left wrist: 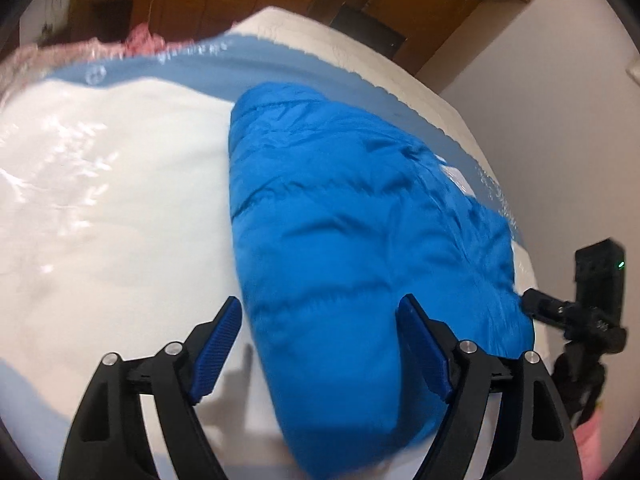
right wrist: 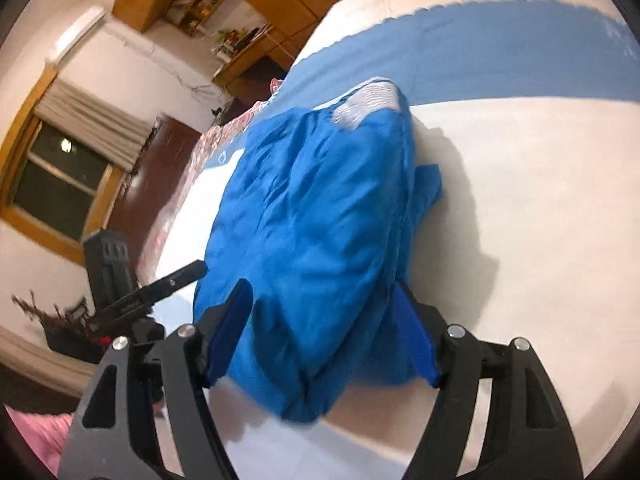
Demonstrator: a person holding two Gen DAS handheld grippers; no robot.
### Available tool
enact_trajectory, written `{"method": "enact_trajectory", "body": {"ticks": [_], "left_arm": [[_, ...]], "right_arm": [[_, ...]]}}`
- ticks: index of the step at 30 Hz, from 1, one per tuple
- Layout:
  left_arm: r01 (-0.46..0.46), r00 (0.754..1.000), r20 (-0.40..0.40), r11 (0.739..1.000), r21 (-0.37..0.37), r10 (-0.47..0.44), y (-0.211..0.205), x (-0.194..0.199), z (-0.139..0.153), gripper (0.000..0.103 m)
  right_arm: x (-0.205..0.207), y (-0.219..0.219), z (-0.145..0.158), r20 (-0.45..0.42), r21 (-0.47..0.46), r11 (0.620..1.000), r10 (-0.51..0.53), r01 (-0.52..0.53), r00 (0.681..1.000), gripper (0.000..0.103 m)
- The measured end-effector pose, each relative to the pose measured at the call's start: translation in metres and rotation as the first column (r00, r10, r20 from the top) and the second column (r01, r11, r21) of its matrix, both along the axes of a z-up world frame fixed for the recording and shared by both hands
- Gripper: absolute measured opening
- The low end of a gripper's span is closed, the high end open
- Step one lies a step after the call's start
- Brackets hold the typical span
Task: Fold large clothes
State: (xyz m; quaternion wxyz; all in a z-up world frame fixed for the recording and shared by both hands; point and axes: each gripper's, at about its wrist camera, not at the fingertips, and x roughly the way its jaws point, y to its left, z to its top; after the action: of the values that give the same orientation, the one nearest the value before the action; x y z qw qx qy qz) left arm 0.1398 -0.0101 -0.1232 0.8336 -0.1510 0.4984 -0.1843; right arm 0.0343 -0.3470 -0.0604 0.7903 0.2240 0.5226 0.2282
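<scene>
A bright blue puffer jacket [left wrist: 360, 220] lies folded into a long bundle on a white sheet over the bed [left wrist: 100, 220]. In the right wrist view the jacket [right wrist: 312, 220] shows a white lining patch at its far end. My left gripper [left wrist: 320, 344] is open, its blue-padded fingers spread around the jacket's near edge. My right gripper [right wrist: 324, 332] is open too, its fingers on either side of the jacket's near end. Neither is closed on the cloth.
A black camera on a tripod [left wrist: 592, 304] stands beside the bed, also seen in the right wrist view [right wrist: 116, 280]. A blue sheet band [right wrist: 480, 48] and pink patterned bedding [left wrist: 140, 40] lie at the far side. Wooden wardrobes and a window [right wrist: 60, 184] are behind.
</scene>
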Motion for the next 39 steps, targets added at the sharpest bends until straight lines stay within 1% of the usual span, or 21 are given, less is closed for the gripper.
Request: {"method": "enact_trajectory", "body": {"ticks": [2, 3, 5, 7, 9, 10, 12, 14, 16, 17, 18, 19, 21, 23, 25, 26, 27, 29, 33, 36, 39], "left_arm": [[-0.009, 1.000, 0.015, 0.999, 0.040, 0.009, -0.002, -0.013, 0.000, 0.082], [-0.015, 1.000, 0.017, 0.998, 0.053, 0.014, -0.008, -0.015, -0.009, 0.083], [-0.020, 1.000, 0.000, 0.998, 0.053, 0.020, 0.001, -0.017, -0.025, 0.085], [-0.021, 1.000, -0.003, 0.999, 0.042, 0.021, 0.003, -0.016, -0.034, 0.087], [-0.013, 1.000, 0.015, 0.998, 0.067, 0.012, -0.003, -0.016, -0.039, 0.088], [-0.012, 1.000, 0.025, 0.996, 0.087, 0.009, -0.006, -0.017, -0.040, 0.088], [-0.014, 1.000, 0.024, 0.995, 0.097, 0.012, -0.008, -0.018, -0.043, 0.088], [-0.022, 1.000, -0.003, 0.995, 0.099, 0.023, -0.008, -0.016, -0.039, 0.088], [-0.027, 1.000, -0.011, 0.991, 0.132, 0.029, -0.012, -0.017, -0.028, 0.085], [-0.032, 0.999, -0.007, 0.987, 0.155, 0.033, -0.011, -0.022, -0.017, 0.084], [-0.034, 0.999, -0.005, 0.984, 0.173, 0.035, -0.012, -0.027, -0.010, 0.084], [-0.037, 0.999, -0.005, 0.980, 0.194, 0.039, -0.013, -0.030, -0.003, 0.085], [-0.035, 0.999, -0.003, 0.975, 0.219, 0.036, -0.014, -0.043, 0.013, 0.086], [-0.050, 0.999, 0.012, 0.957, 0.284, 0.048, -0.016, -0.055, 0.027, 0.087], [-0.053, 0.999, 0.029, 0.947, 0.318, 0.046, -0.018, -0.068, 0.037, 0.087], [-0.059, 0.998, 0.039, 0.939, 0.339, 0.048, -0.019, -0.075, 0.044, 0.089], [-0.066, 0.997, 0.049, 0.933, 0.355, 0.052, -0.019, -0.081, 0.049, 0.094], [-0.098, 0.994, 0.078, 0.921, 0.377, 0.074, -0.018, -0.092, 0.059, 0.097], [-0.156, 0.982, 0.157, 0.914, 0.374, 0.104, -0.011, -0.113, 0.082, 0.099], [-0.149, 0.982, 0.165, 0.910, 0.387, 0.090, -0.008, -0.127, 0.096, 0.099], [-0.138, 0.984, 0.156, 0.913, 0.383, 0.084, -0.004, -0.139, 0.107, 0.099]], "right_arm": [[-0.014, 0.001, -0.003, -0.001, -0.113, 0.994, -0.014, 0.014, 1.000, 0.070], [-0.012, 0.006, -0.004, -0.008, -0.128, 0.992, -0.021, 0.019, 1.000, 0.070], [-0.020, 0.000, -0.021, -0.052, -0.117, 0.992, -0.046, 0.040, 0.998, 0.071], [-0.030, -0.004, -0.040, -0.066, -0.139, 0.989, -0.061, 0.051, 0.996, 0.075], [-0.025, 0.001, -0.055, -0.073, -0.172, 0.983, -0.078, 0.064, 0.994, 0.081], [-0.025, -0.002, -0.064, -0.094, -0.152, 0.985, -0.096, 0.081, 0.991, 0.082], [-0.029, -0.007, -0.069, -0.104, -0.126, 0.986, -0.120, 0.106, 0.987, 0.082], [-0.031, -0.005, -0.064, -0.100, -0.152, 0.982, -0.124, 0.108, 0.987, 0.081], [-0.038, 0.000, -0.044, -0.086, -0.181, 0.977, -0.128, 0.111, 0.988, 0.080], [-0.043, 0.003, -0.032, -0.081, -0.200, 0.973, -0.131, 0.113, 0.988, 0.082], [-0.047, 0.004, -0.025, -0.074, -0.217, 0.970, -0.132, 0.114, 0.988, 0.088], [-0.056, 0.006, -0.012, -0.054, -0.243, 0.963, -0.131, 0.115, 0.990, 0.090], [-0.073, 0.012, 0.007, -0.017, -0.302, 0.946, -0.127, 0.116, 0.992, 0.092], [-0.082, 0.022, 0.018, 0.002, -0.350, 0.930, -0.123, 0.116, 0.992, 0.093], [-0.096, 0.034, 0.033, 0.017, -0.413, 0.903, -0.121, 0.117, 0.992, 0.094], [-0.095, 0.040, 0.040, 0.022, -0.426, 0.897, -0.120, 0.118, 0.993, 0.094], [-0.095, 0.047, 0.046, 0.031, -0.428, 0.896, -0.118, 0.120, 0.993, 0.094], [-0.104, 0.058, 0.060, 0.053, -0.409, 0.904, -0.110, 0.122, 0.992, 0.094], [-0.110, 0.071, 0.081, 0.070, -0.401, 0.906, -0.118, 0.137, 0.991, 0.094], [-0.117, 0.074, 0.093, 0.070, -0.383, 0.913, -0.126, 0.144, 0.990, 0.094], [-0.126, 0.076, 0.103, 0.081, -0.388, 0.908, -0.136, 0.157, 0.987, 0.094]]}}
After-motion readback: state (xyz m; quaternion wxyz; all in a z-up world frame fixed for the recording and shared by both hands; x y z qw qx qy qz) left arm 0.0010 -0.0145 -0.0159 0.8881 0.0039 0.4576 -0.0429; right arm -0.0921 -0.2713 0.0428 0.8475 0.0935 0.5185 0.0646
